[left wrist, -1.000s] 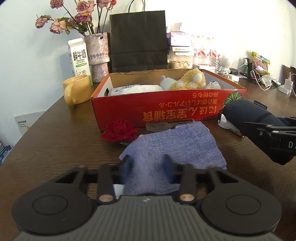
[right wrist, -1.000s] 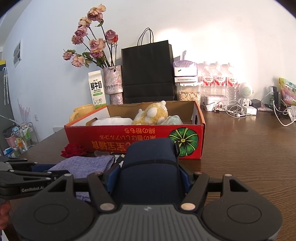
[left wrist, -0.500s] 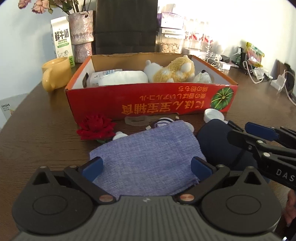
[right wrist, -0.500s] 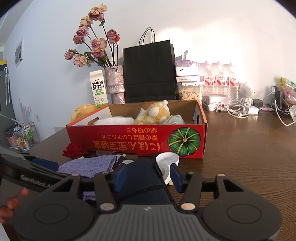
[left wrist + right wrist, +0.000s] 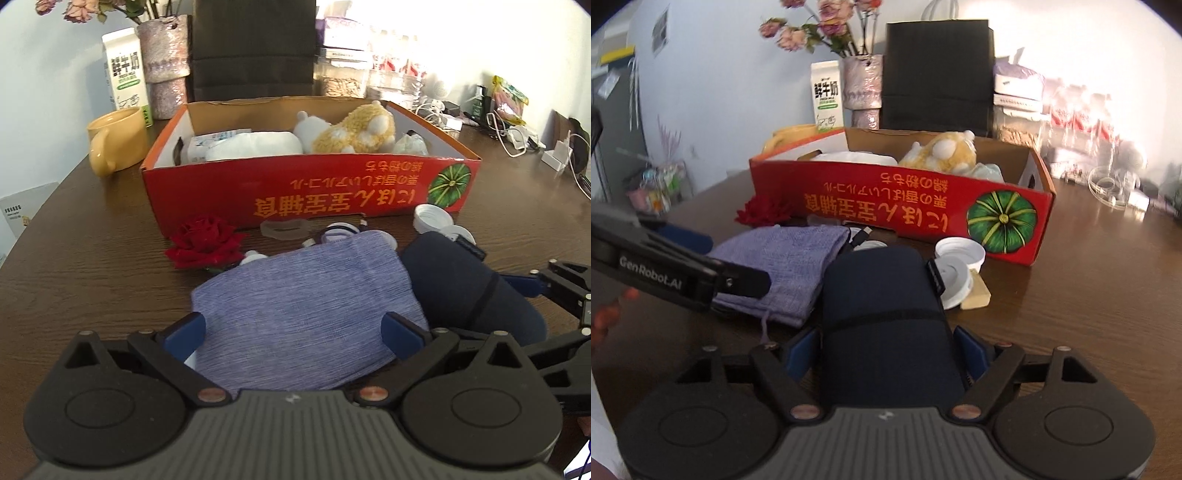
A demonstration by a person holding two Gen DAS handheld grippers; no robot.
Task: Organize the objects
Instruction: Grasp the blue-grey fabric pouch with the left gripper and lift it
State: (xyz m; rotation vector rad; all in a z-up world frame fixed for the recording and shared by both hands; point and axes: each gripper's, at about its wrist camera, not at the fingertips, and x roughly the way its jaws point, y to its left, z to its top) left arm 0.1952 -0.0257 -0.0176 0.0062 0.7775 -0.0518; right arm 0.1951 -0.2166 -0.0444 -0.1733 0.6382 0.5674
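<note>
A purple cloth pouch lies flat on the brown table in front of a red cardboard box. My left gripper is open, its blue fingers spread at both sides of the pouch's near end. A dark navy case lies to the right of the pouch; it also shows in the left wrist view. My right gripper has its fingers against both sides of the case, which rests on the table. The box holds a yellow plush toy and white packets.
A red fabric rose, white lids, a cable and a beige block lie by the box front. A yellow mug, milk carton, vase, black paper bag and bottles stand behind.
My left gripper has opened and let go of the purple pouch, which now lies flat. My right gripper has lowered the navy case onto the table beside the pouch.
</note>
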